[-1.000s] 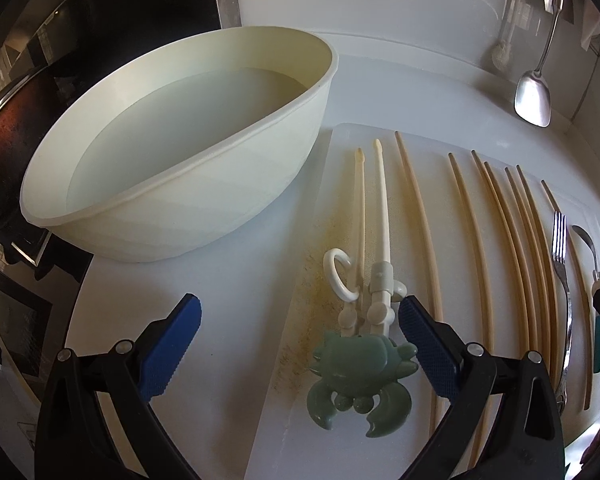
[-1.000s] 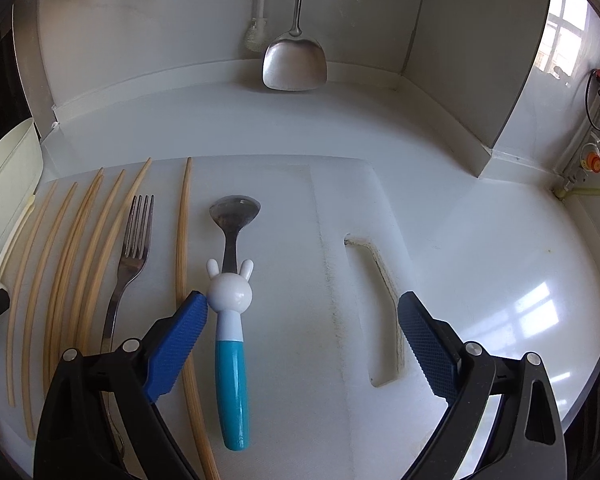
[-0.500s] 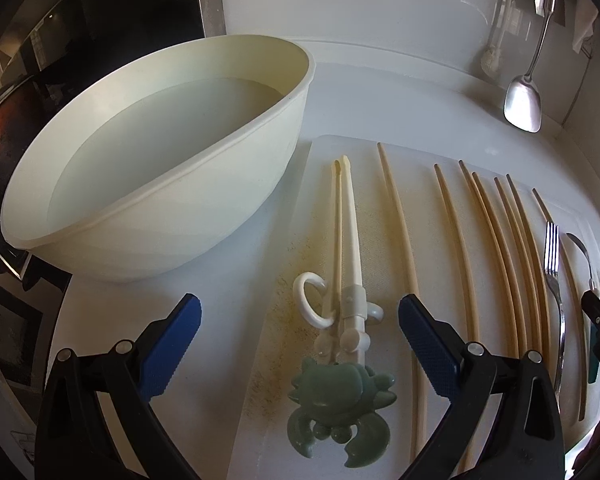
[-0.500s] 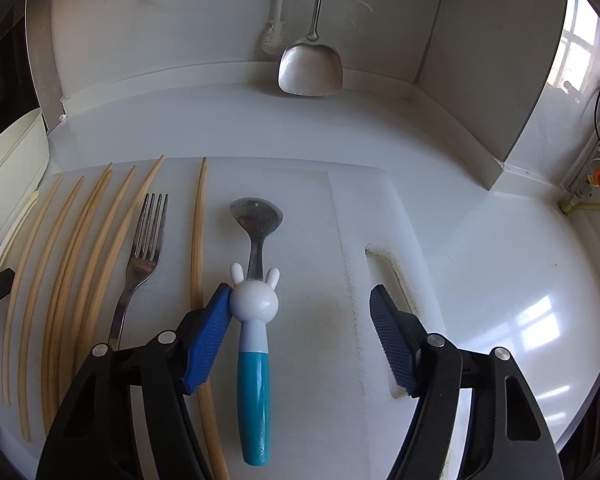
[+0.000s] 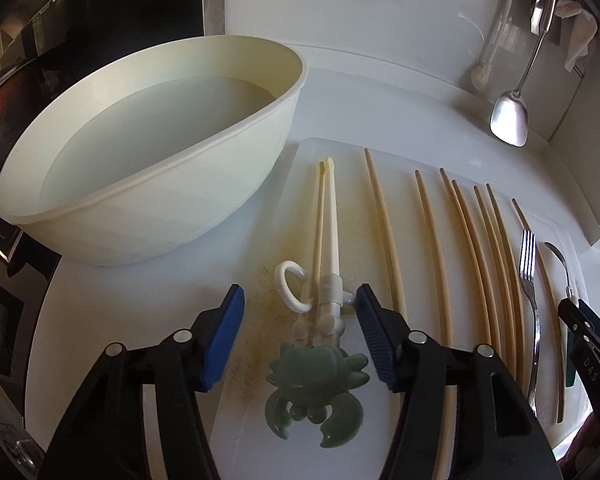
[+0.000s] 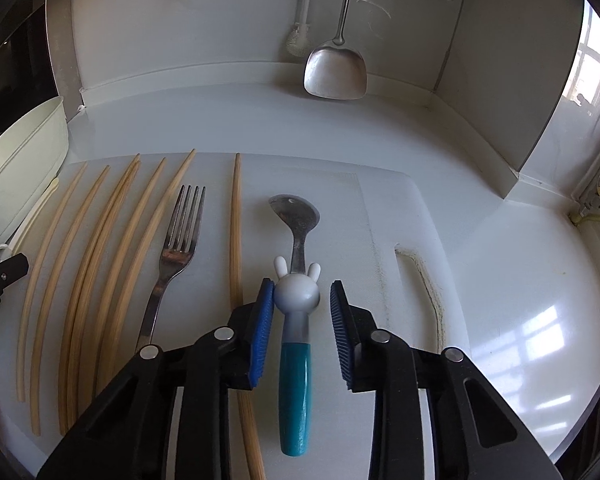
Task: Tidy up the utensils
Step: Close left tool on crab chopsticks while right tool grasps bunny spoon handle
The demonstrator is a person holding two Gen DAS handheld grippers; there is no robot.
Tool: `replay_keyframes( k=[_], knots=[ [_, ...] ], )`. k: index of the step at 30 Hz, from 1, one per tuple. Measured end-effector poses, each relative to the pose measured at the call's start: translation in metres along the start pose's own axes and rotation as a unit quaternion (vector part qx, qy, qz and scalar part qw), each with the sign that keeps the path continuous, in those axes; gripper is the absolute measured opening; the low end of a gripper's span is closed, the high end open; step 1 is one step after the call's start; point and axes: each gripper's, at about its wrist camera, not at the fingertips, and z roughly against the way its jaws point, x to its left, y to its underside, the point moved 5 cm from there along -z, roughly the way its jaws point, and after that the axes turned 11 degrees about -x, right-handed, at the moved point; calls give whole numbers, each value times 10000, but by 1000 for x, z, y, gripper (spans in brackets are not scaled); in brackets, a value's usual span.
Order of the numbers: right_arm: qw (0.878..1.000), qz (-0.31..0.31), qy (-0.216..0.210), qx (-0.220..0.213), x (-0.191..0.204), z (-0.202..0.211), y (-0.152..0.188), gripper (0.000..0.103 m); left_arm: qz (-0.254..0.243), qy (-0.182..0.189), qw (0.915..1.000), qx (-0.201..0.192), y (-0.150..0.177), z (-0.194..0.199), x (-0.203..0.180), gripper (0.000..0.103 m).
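Observation:
Pale training chopsticks (image 5: 327, 224) with a green crab top (image 5: 316, 384) lie on the white cutting board (image 5: 260, 344). My left gripper (image 5: 300, 292) straddles their hinge, jaws closing; the right pad (image 5: 374, 336) is close to a side peg and the left pad stands apart. A child's spoon (image 6: 296, 364) with a white rabbit head (image 6: 298, 294) and a teal handle lies between the closing jaws of my right gripper (image 6: 301, 288). Its left pad (image 6: 264, 328) just meets the head and the right pad is clear of it.
Several bamboo chopsticks (image 5: 428, 248) and a steel fork (image 6: 176, 256) lie side by side on the cutting board (image 6: 352, 216). A large cream bowl (image 5: 148, 216) stands at the left. A steel spatula (image 6: 336, 68) hangs on the back wall.
Both pairs of jaws have narrowed from wide open. The right gripper has shifted so the spoon's rabbit head sits between its pads. The left gripper now straddles the crab chopsticks' hinge.

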Motion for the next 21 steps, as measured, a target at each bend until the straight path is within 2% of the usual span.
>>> replay_keyframes(
  k=[3, 4, 5, 13, 21],
  knots=[
    [10000, 8, 28, -3, 2, 1, 1, 22, -48, -79, 9999, -45, -1, 2, 3, 42],
    [10000, -13, 27, -4, 2, 2, 1, 22, -96, -159, 9998, -82, -2, 4, 5, 32],
    [10000, -16, 29, -2, 3, 2, 1, 22, -118, -164, 9998, -83, -3, 4, 6, 29],
    [9999, -111, 27, 18, 0, 4, 1, 22, -15, -72, 10000, -63, -2, 9, 15, 28],
    [9998, -170, 3, -92, -6, 15, -6, 22, -147, -46, 9998, -126, -5, 23, 8, 28]
  ],
)
